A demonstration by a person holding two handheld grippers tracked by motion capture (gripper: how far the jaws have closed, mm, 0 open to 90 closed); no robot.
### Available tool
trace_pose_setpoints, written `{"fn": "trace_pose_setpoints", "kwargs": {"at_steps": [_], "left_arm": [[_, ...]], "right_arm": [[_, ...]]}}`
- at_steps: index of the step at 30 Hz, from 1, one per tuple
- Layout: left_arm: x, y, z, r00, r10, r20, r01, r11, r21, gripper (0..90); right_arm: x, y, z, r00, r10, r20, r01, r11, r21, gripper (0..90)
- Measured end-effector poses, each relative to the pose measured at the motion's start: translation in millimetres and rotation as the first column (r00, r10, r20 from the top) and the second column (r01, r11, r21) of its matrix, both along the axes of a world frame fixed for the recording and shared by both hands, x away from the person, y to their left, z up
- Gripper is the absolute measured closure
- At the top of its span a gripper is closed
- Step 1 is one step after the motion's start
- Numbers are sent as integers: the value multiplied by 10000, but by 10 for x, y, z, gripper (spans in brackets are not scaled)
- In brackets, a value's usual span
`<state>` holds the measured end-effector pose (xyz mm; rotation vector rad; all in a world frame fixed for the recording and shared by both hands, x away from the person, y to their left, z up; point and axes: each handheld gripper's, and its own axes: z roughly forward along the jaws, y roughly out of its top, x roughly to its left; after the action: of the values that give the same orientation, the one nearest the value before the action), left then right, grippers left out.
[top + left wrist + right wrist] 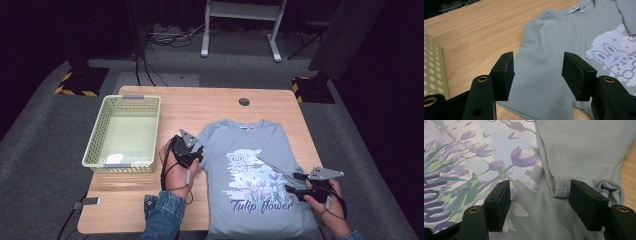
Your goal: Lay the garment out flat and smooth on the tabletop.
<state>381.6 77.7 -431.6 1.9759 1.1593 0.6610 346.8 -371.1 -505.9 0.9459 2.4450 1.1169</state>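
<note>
A: T-shirt (250,175), centre right of the frame: grey-blue knit cloth, matt, fine ribbed weave at the hem; the printed tulips look flat and slightly smoother.

B: Table (200,102): light wood grain, smooth, faint satin sheen. Basket (97,132), left: pale green perforated plastic, slightly glossy.

A: Left gripper (537,72) pads: black, matt, finely grained.

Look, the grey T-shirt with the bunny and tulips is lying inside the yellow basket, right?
Not quite. The grey T-shirt with the bunny and tulips lies spread flat on the wooden table, beside the yellow basket, not inside it. The high view shows this.
</note>
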Motion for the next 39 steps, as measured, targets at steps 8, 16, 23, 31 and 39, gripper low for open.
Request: {"fn": "trace_pose_setpoints", "kwargs": {"at_steps": [8,16,23,31,39], "left_arm": [[-72,-114,-28,9984,-560,28,561,9984,-118,434],[-185,-147,-51,9949,-984,222,985,9951,-44,430],[-280,-206,-130,9885,-1497,223,1496,9887,71,425],[-351,-189,-191,9860,-1650,251,1647,9863,123,421],[-408,-109,-292,9846,-1739,191,1740,9848,6,420]], "right_arm": [[2,0,2,10000,-17,-21,17,10000,1,337],[2,0,37,9999,-106,-51,105,9998,-141,402],[2,11,263,9981,-360,506,376,9988,-312,401],[58,46,444,9953,-767,584,788,9963,-341,401],[144,177,617,9920,-1012,756,1048,9935,-452,400]]}}
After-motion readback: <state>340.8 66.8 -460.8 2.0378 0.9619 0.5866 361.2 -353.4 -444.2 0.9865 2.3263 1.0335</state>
